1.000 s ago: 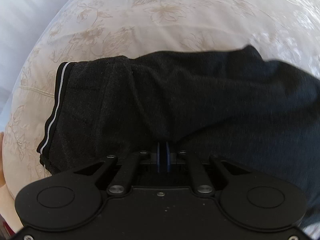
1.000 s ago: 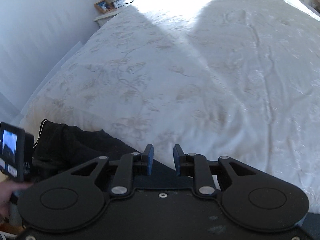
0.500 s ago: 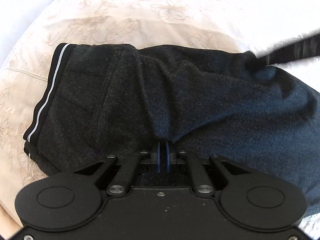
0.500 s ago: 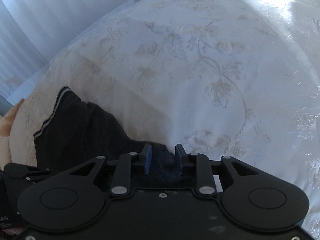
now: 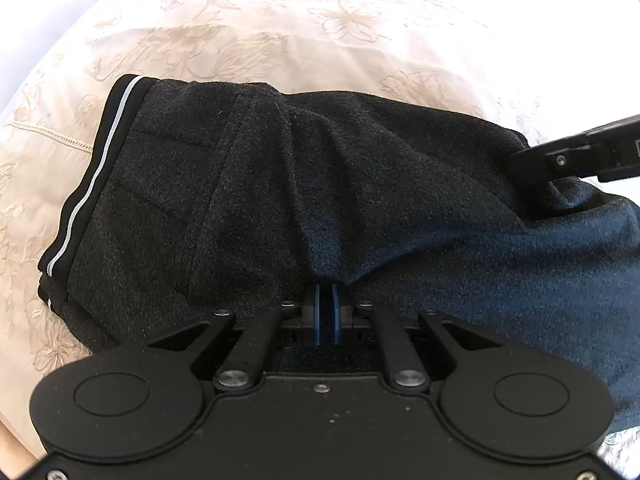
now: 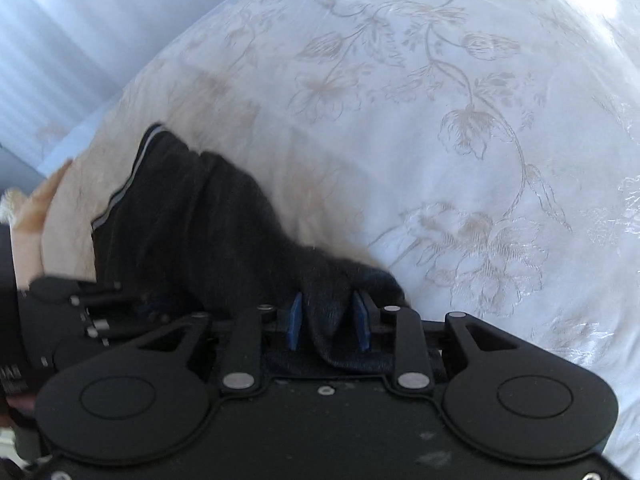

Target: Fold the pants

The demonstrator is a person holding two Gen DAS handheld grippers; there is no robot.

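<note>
1. The pants (image 5: pixel 360 200) lay bunched on the bed, near its edge, dark charcoal knit with the waistband (image 5: pixel 86 184) turned to my left; that band was black with a thin pale stripe along it.
2. From the right wrist view the same pants (image 6: pixel 208 240) ran from the striped band at upper left down toward my tool, with the cloth rumpled into long folds.
3. My left tool (image 5: pixel 327 312) was pressed together on a ridge of the pants; its blue pads stood with only a thin dark slit between them, and the cloth rose in creases from that pinch.
4. My right tool (image 6: pixel 328 320) stood spread, with its blue pads (image 6: pixel 295 320) apart and a fold of the pants lying in the gap between them; I could not tell whether the pads touched the cloth.
5. In the left wrist view the right tool (image 5: pixel 576 156) reached in from the right edge, at the far right end of the pants.
6. In the right wrist view the left tool (image 6: pixel 72 320) showed at the lower left, against the near edge of the garment.
7. The bedspread (image 6: pixel 460 120) under everything was white to cream with a woven flower-and-vine pattern, brightly lit at the upper right.
8. Beyond the bed's left side stood a pale wall (image 6: pixel 60 40) with soft vertical stripes.
</note>
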